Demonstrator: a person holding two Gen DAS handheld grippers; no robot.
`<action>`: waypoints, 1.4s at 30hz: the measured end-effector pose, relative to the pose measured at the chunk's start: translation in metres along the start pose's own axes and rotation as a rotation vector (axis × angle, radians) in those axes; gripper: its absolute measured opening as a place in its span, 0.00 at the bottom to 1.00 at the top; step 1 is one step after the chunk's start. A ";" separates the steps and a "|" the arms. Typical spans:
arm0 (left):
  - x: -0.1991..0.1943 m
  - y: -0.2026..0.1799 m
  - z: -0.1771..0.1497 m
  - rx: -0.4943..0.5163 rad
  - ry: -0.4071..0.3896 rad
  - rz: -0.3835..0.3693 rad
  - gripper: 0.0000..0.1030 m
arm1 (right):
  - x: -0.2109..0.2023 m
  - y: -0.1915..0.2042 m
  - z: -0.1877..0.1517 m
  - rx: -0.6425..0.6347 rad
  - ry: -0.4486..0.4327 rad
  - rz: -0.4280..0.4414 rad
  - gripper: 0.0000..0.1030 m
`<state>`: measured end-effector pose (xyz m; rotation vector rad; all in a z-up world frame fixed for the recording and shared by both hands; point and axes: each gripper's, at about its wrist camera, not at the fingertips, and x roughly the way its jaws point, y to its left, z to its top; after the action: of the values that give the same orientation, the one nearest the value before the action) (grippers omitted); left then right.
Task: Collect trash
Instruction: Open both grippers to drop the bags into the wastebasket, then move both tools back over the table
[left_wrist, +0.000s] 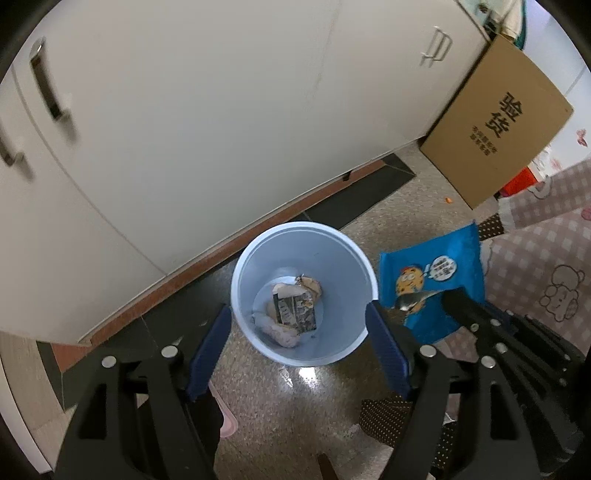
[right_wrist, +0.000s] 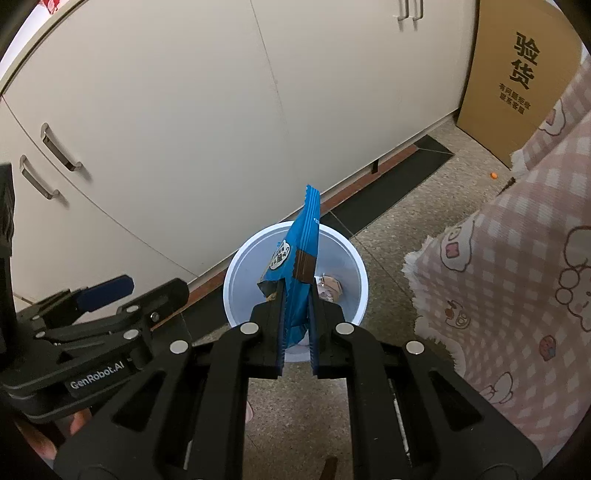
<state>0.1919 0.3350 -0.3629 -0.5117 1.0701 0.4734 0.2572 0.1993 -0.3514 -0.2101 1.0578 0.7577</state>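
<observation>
A pale blue trash bin stands on the floor by the cabinets, with crumpled paper and a printed wrapper inside. My left gripper is open and empty above the bin. My right gripper is shut on a blue cookie snack bag, held upright over the bin. In the left wrist view the bag hangs just right of the bin's rim, pinched by the right gripper's fingers. The left gripper also shows at the left of the right wrist view.
White cabinet doors stand behind the bin. A brown cardboard box leans at the right. The person's pink checked pyjama clothing fills the right side. A small orange scrap lies on the speckled floor.
</observation>
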 end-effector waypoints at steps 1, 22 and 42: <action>0.002 0.005 0.000 -0.015 0.005 0.008 0.71 | 0.001 0.001 0.001 -0.002 0.000 0.001 0.11; 0.004 0.041 0.000 -0.121 0.011 0.030 0.71 | 0.015 0.023 0.021 -0.068 -0.060 -0.029 0.48; -0.207 -0.038 0.001 -0.051 -0.379 -0.141 0.73 | -0.230 0.015 0.021 -0.036 -0.444 -0.022 0.53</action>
<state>0.1318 0.2822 -0.1687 -0.5141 0.6554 0.4523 0.2005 0.1151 -0.1438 -0.0778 0.6203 0.7604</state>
